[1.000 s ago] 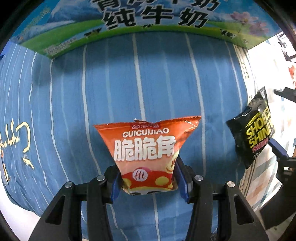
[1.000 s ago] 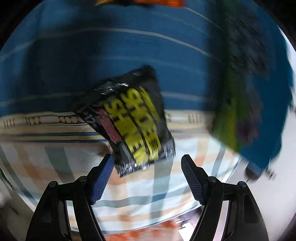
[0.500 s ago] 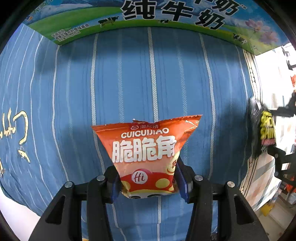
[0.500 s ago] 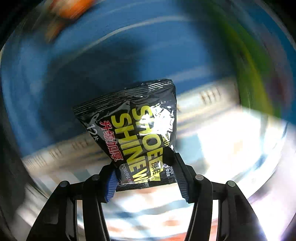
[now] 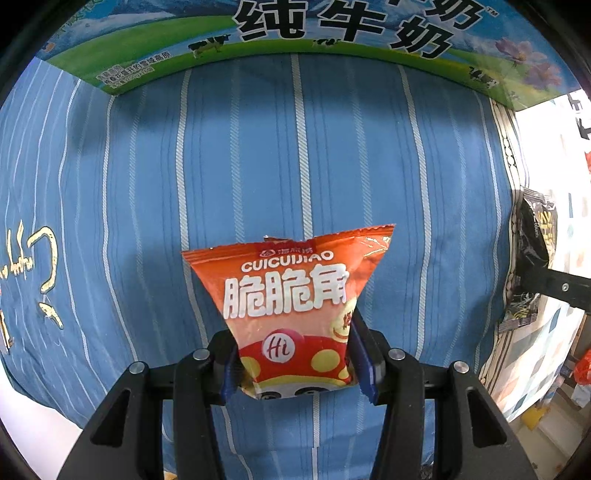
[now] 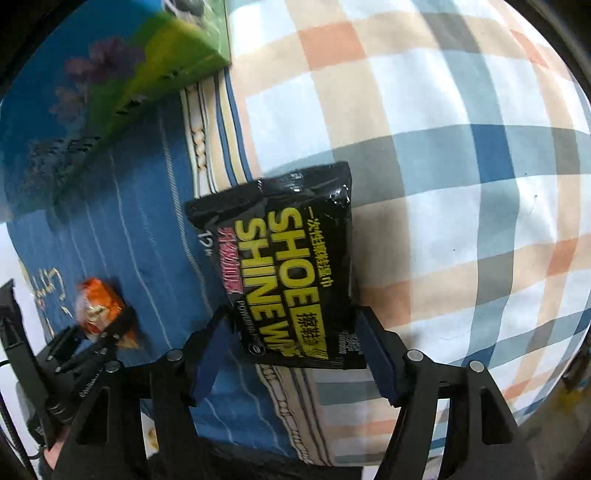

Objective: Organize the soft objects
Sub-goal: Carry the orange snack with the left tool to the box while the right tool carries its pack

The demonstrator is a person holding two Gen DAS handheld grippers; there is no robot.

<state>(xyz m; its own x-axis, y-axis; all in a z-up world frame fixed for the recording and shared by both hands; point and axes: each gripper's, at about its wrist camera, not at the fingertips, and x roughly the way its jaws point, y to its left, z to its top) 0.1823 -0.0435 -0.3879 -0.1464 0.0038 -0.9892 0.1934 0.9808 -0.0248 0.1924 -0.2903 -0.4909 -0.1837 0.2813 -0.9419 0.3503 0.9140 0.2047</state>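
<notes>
My left gripper (image 5: pixel 293 363) is shut on an orange CUICUIJIAO snack bag (image 5: pixel 291 295) and holds it above the blue striped cloth (image 5: pixel 258 155). My right gripper (image 6: pixel 291 350) is shut on a black SHOE SHINE wipes packet (image 6: pixel 291 273), lifted over the seam between the blue cloth (image 6: pixel 147 236) and a plaid cloth (image 6: pixel 461 147). In the right wrist view the left gripper (image 6: pixel 110 330) with the orange bag (image 6: pixel 98 306) shows at lower left. In the left wrist view the black packet (image 5: pixel 535 236) shows edge-on at the right.
A milk carton box (image 5: pixel 295 33) with green and blue print stands at the far edge of the blue cloth; it also shows in the right wrist view (image 6: pixel 140 74). Gold lettering (image 5: pixel 40 266) marks the cloth at left. A floor with small items (image 5: pixel 576 373) lies beyond the right edge.
My right gripper closed on the black packet, lifted it and swung it toward the plaid cloth. My left gripper kept its hold on the orange bag and moved slightly toward the milk box.
</notes>
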